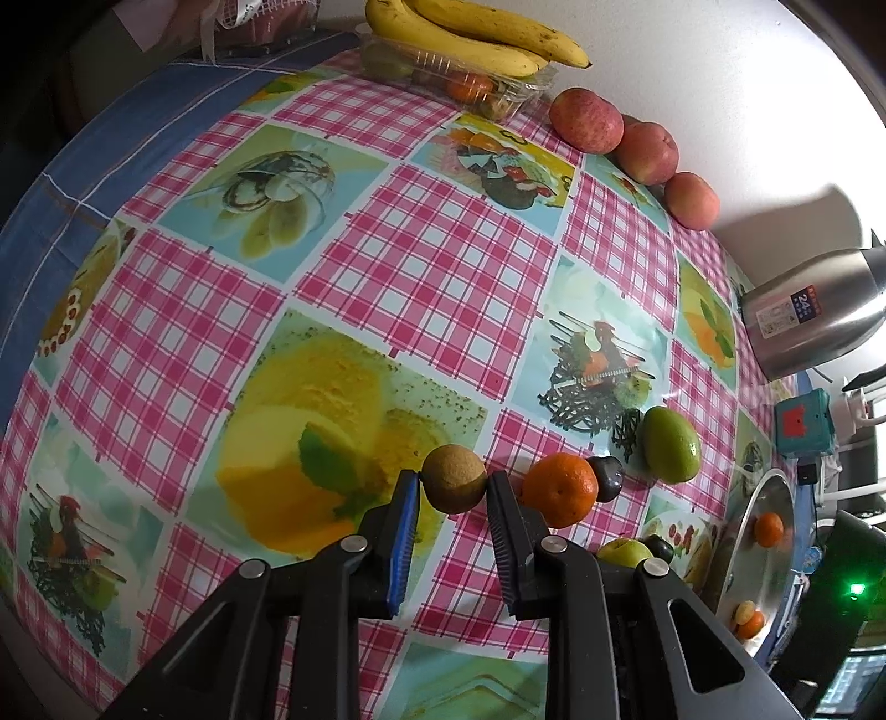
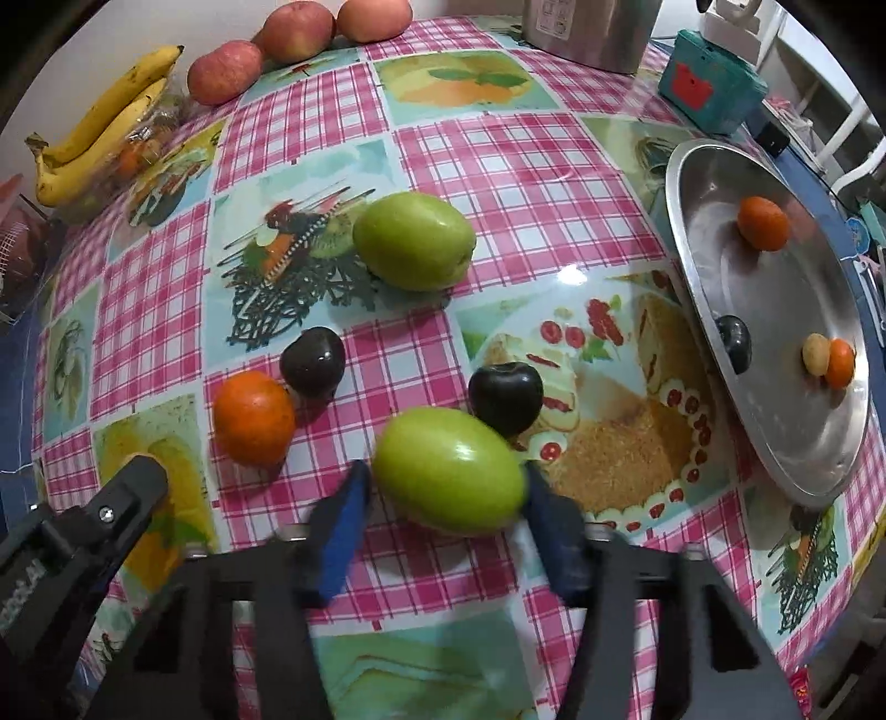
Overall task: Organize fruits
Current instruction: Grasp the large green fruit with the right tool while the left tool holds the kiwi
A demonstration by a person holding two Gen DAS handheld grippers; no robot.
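Left wrist view: the left claw (image 1: 454,487) is clamped on a small brown round fruit (image 1: 455,477), its pads pressing both sides, held above the desk (image 1: 432,266) with its pink checked cloth. Just right of it lie an orange (image 1: 560,489) and a dark plum (image 1: 604,477), touching each other, with a green fruit (image 1: 670,444) beyond them. A metal tray (image 1: 767,559) at the right edge holds another orange (image 1: 769,529). At the far side of the desk, bananas (image 1: 476,30) rest on a clear plastic box (image 1: 459,77), and three red apples (image 1: 587,119) sit in a row along the wall. A steel flask (image 1: 814,315) stands at the right.

Right wrist view: the right claw (image 2: 446,493) is partly open, a blurred green fruit (image 2: 448,471) lying between its blue pads (image 2: 340,531); whether the pads press on it I cannot tell. A dark plum (image 2: 505,397) touches that fruit from behind. A second plum (image 2: 313,361) sits against an orange (image 2: 255,416) at the left, and a second green fruit (image 2: 414,241) lies farther back. The metal tray (image 2: 786,443) at the right carries small orange fruits (image 2: 763,222), a pale round one (image 2: 815,354) and a dark knob (image 2: 733,342).
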